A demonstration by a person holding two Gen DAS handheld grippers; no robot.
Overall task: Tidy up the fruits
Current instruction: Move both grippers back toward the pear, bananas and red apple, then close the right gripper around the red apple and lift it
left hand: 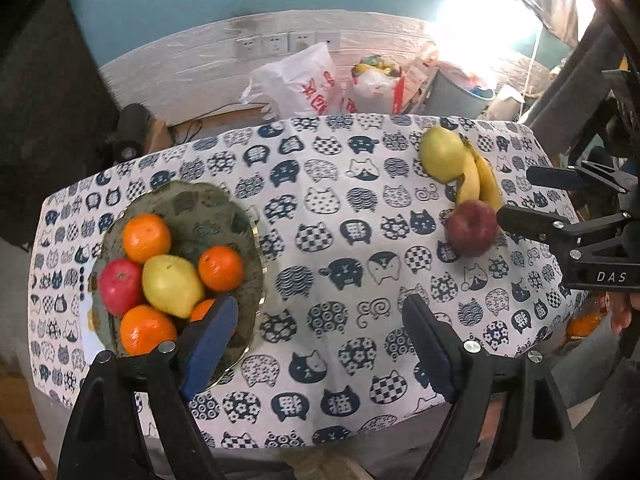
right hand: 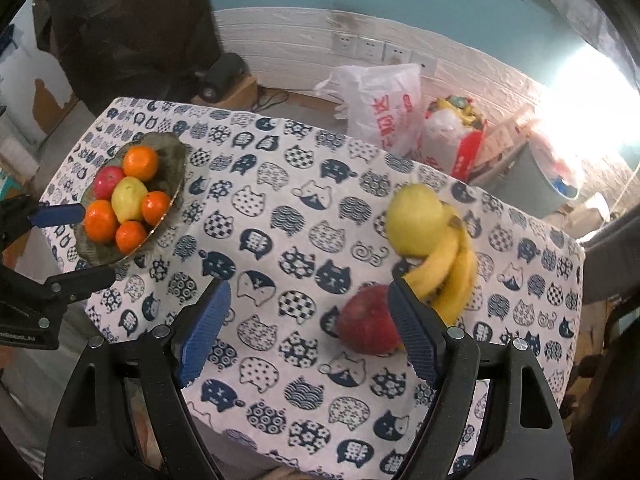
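A glass bowl [left hand: 200,208] [right hand: 172,156] at the left of the cat-print cloth holds several oranges [left hand: 146,238], a yellow pear [left hand: 172,284] and a red apple [left hand: 120,286]. My left gripper [left hand: 320,344] [right hand: 80,246] hovers open just right of the bowl, nothing between its blue pads. On the cloth's right side lie a green apple [left hand: 440,156] [right hand: 416,220], bananas [left hand: 480,180] [right hand: 448,276] and a dark red apple [left hand: 472,232] [right hand: 368,324]. My right gripper [right hand: 308,332] [left hand: 532,200] is open and holds nothing. Its right finger overlaps the red apple's edge in the right wrist view.
Behind the table stand white plastic bags [left hand: 296,84] [right hand: 380,104], a grey bucket [left hand: 460,92] and a wall with sockets [right hand: 372,48]. A dark round device [right hand: 224,72] sits on a box at the back left. The cloth drops off at the near edge.
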